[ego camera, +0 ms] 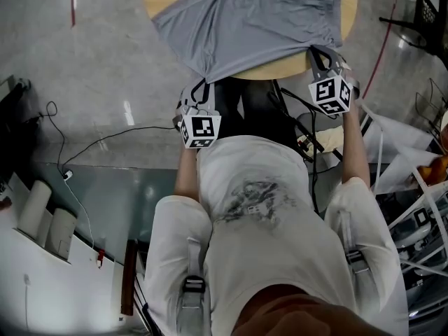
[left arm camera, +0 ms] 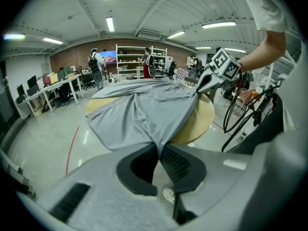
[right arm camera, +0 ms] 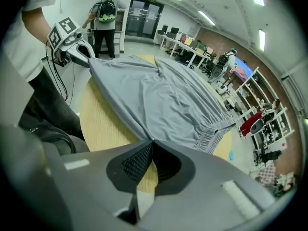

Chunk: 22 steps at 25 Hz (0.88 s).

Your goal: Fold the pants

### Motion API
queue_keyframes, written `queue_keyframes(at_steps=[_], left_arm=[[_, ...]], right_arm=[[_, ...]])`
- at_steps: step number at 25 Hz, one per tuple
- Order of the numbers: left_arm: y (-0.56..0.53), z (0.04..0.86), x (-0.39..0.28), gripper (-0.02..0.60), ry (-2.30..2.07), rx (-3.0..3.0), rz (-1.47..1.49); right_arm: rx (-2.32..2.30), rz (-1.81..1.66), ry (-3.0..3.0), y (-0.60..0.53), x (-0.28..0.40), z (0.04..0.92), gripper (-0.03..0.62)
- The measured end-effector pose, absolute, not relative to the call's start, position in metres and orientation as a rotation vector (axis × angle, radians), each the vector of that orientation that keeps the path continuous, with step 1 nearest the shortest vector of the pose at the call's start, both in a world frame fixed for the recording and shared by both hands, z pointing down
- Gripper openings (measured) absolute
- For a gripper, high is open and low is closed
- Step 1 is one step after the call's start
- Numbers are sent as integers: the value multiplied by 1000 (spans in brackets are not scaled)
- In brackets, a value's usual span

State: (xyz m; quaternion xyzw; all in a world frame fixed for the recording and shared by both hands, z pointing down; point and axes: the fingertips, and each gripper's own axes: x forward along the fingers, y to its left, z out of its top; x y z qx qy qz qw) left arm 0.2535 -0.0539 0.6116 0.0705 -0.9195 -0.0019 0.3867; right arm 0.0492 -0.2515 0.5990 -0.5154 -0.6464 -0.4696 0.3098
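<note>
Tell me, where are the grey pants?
In the head view the grey pants lie spread on the round wooden table ahead of the person, their near edge pinched by the left gripper and right gripper.

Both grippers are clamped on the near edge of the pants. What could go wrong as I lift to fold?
1. The left gripper pinches only a narrow bunched tip of the pants; it may slip out under tension.
2. The right gripper grips just a corner near the waistband, so an uneven pull could skew the fold.
3. Cloth overhangs the rim of the round table; dragging toward you could pull more of it off.
</note>
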Motion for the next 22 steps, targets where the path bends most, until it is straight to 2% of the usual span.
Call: queue_keyframes(at_steps=[22], left_arm=[[-5, 548, 199, 20, -2325, 169, 4]], right_arm=[[-1382, -1137, -1799, -225, 14, 558, 15]])
